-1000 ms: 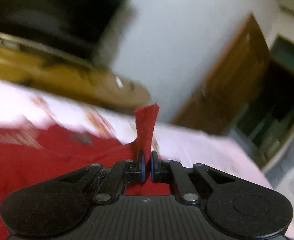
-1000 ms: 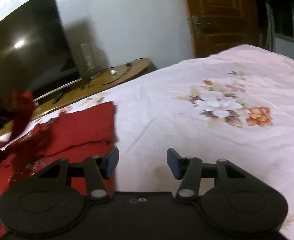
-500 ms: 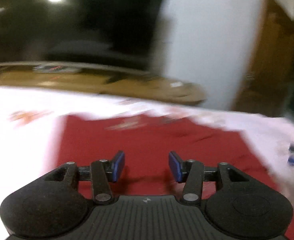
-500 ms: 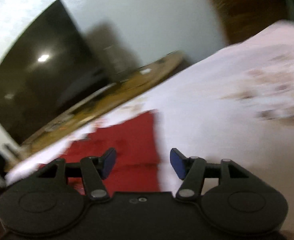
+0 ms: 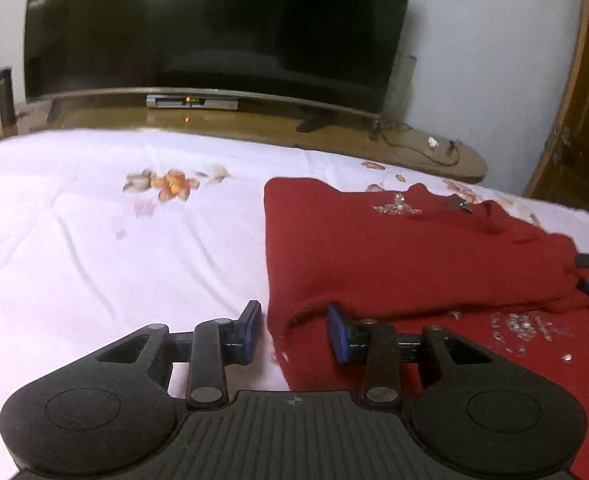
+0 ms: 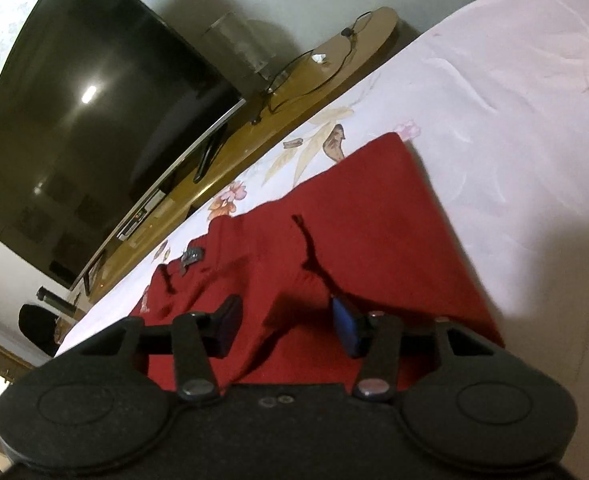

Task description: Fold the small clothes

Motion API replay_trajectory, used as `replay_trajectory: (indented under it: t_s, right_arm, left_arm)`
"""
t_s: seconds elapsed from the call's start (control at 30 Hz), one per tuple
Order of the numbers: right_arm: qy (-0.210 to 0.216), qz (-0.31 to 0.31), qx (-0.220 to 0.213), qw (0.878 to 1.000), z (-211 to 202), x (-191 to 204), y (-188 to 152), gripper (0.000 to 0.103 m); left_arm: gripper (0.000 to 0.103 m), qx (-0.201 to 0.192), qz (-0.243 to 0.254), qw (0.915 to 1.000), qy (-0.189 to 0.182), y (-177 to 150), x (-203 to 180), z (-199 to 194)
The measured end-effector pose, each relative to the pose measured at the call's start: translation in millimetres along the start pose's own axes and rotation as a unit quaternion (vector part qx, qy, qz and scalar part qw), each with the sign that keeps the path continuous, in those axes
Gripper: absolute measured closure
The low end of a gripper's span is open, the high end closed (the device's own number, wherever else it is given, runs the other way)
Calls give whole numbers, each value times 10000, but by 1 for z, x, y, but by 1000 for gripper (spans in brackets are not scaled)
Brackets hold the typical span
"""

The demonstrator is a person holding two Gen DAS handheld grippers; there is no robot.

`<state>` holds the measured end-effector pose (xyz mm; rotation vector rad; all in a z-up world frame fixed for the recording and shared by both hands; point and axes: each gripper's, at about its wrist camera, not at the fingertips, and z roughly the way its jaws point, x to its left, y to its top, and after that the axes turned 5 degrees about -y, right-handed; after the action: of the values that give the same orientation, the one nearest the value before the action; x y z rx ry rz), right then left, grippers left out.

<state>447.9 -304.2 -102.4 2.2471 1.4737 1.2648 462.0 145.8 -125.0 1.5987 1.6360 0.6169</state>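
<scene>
The bed (image 5: 94,260) fills most of what I see, covered in a smooth pale sheet printed with flowers. Beyond it stands a wide dark television (image 5: 214,24) on a long wooden desk (image 5: 254,124).

The red garment (image 5: 394,248) lies flat on the sheet, already doubled over once, its upper layer ending in a thick soft fold near me. It looks like a light knit, limp and matte, with 1 cluster of shiny beads (image 5: 396,208) on top and more below the fold. I judge it will drape and slide, so I should pinch at a corner or along the edge, away from the beads.

My left claw (image 5: 293,330) straddles the garment's left edge, jaws apart and closing, not yet pinching. My right claw (image 6: 286,326) hovers low over the red cloth, jaws apart and closing on nothing.
</scene>
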Motion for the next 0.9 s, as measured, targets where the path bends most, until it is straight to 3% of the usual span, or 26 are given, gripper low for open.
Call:
replay_trajectory:
  t_s: [0.07, 0.1, 0.13, 0.2, 0.33, 0.4, 0.47, 0.57, 0.77, 0.8, 0.83, 0.9]
  right_arm:
    - [-27, -4, -6, 10000, 2, 0, 2, 59]
    - [-50, -24, -10, 10000, 3, 1, 2, 63]
    - [-79, -53, -9, 10000, 6, 1, 3, 74]
    - [-156, -158, 32, 9997, 10, 1, 5, 95]
    - [33, -580, -322, 9978, -12, 20, 4, 96]
    - [234, -785, -565, 9950, -31, 30, 1, 96]
    - [55, -1133, -701, 9911, -34, 33, -6, 96]
    - [-505, -870, 41, 9949, -3, 12, -12, 97]
    - [-379, -920, -28, 9950, -12, 9, -11, 94]
    - [-382, -965, -1, 9946, -13, 8, -9, 89]
    - [-443, -1002, -84, 9939, -19, 7, -7, 79]
    - [-592, -1128, -431, 9909, -34, 7, -5, 73]
  left_arm:
    - [71, 108, 96, 9999, -67, 3, -2, 12]
    - [87, 111, 76, 9998, -153, 3, -1, 15]
    - [93, 81, -16, 9998, -183, 4, -1, 16]
    - [95, -98, -304, 9992, -255, 5, 6, 10]
    - [96, -691, -617, 9950, -387, 6, 17, -15]
    - [96, -529, -607, 9963, -306, 1, 21, -10]
    - [96, -100, -679, 9974, -225, -11, 25, 10]
    - [96, -168, -769, 9965, -274, -10, 27, 6]
    - [95, 1, -567, 9978, -333, -9, 26, 2]
    - [90, 17, -566, 9979, -325, -9, 29, -5]
    - [75, -39, -582, 9979, -289, -9, 31, -14]
    - [71, -485, -518, 9973, -168, -7, 36, -35]
